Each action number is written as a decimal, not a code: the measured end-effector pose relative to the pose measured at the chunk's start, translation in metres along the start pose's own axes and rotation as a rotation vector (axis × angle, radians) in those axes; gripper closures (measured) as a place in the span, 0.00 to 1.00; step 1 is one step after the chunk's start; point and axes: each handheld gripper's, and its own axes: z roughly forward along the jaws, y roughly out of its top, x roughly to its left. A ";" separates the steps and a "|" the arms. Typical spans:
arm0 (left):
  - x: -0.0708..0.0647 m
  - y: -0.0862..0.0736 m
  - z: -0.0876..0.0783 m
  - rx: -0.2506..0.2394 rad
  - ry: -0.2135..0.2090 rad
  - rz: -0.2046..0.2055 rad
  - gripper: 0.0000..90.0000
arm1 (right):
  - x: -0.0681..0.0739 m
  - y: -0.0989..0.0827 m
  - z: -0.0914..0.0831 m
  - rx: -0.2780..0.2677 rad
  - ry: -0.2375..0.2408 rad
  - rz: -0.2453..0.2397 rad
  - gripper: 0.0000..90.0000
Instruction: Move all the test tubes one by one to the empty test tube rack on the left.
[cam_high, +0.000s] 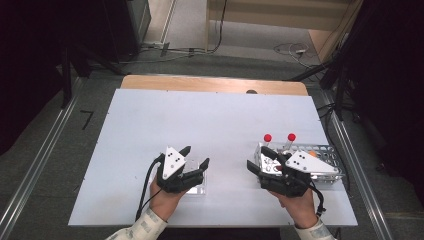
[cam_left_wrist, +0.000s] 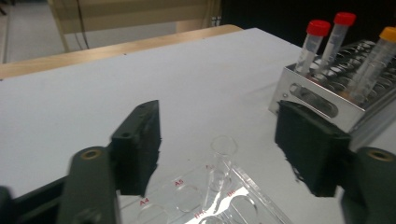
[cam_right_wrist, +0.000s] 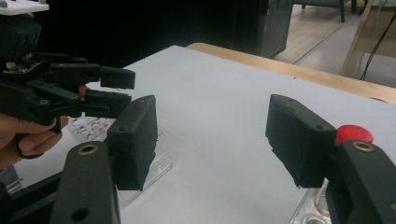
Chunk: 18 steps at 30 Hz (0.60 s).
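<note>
Holding a gripper in each hand at the near edge of the desk (cam_high: 150, 120), you have both sets of jaws apart and nothing clamped. Your left gripper (cam_high: 196, 159) sits at about seven o'clock on the white desk top, hovering over a clear plastic tray (cam_left_wrist: 243, 182) with round wells labelled in red. Its jaws stand wide on either side of a small clear tube (cam_left_wrist: 221, 161), which stands upright in one of the tray's wells; neither pad touches it. In the left gripper view the tube's open mouth shows between the two black jaws, nearer the left one.

Your right gripper (cam_high: 260, 159) is at about five o'clock, its jaws also spread, with bare desk between them in the right gripper view. It rests just beside the near left corner of a metal rack (cam_high: 327, 150), which lies along the desk's right edge at about four o'clock.

Farther out, two red-capped tubes (cam_high: 279, 137) stand upright side by side at the rack's far left end, and an orange-capped tube (cam_left_wrist: 373, 60) leans in a hole just behind them.

Beyond that, the desk runs bare toward twelve o'clock, where a wooden strip (cam_high: 215, 84) edges it. Past the strip, cables (cam_high: 290, 49) lie on the floor (cam_high: 240, 50).
</note>
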 end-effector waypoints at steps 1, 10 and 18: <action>0.000 0.000 -0.001 -0.005 0.006 -0.003 0.29 | -0.001 0.001 -0.002 -0.003 -0.004 0.001 0.37; 0.001 0.000 -0.002 -0.023 0.016 -0.011 0.27 | -0.011 -0.002 -0.013 -0.016 -0.041 0.016 0.38; 0.002 0.000 -0.002 -0.029 0.024 -0.020 0.22 | -0.020 -0.016 -0.015 -0.016 -0.085 0.034 0.43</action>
